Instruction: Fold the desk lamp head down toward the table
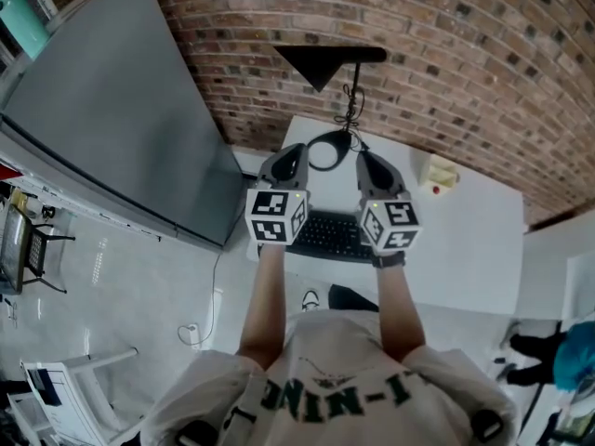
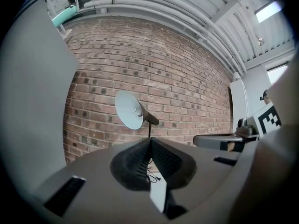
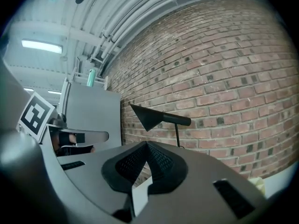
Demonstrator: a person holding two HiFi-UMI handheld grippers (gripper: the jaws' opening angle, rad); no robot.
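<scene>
A red brick wall (image 1: 446, 54) closes the far side of the scene, and a white counter (image 1: 465, 249) is set against it. A black desk lamp (image 1: 353, 96) is found at the counter's rear edge, close to the wall, and all positions below are given from it.

The lamp head (image 1: 318, 65), a dark cone, is carried at the end of a level arm on top of a thin upright stem. It is raised well above the counter and is not folded down. A dark ring (image 1: 330, 134) is seen at the foot of the stem, with a tangle of thin cable just above it.

The left gripper (image 1: 297, 151) is held just left of the lamp's foot and the right gripper (image 1: 365, 159) just right of it, both pointed toward the wall. Neither is in contact with the lamp. In each gripper view the jaws are closed tip to tip with nothing between them, and the lamp head is seen beyond and above them.

A black keyboard (image 1: 330, 237) lies on the near side of the lamp, under the grippers. A small pale yellow object (image 1: 442, 173) rests to the lamp's right. A large grey panel (image 1: 112, 110) stands to the lamp's left.
</scene>
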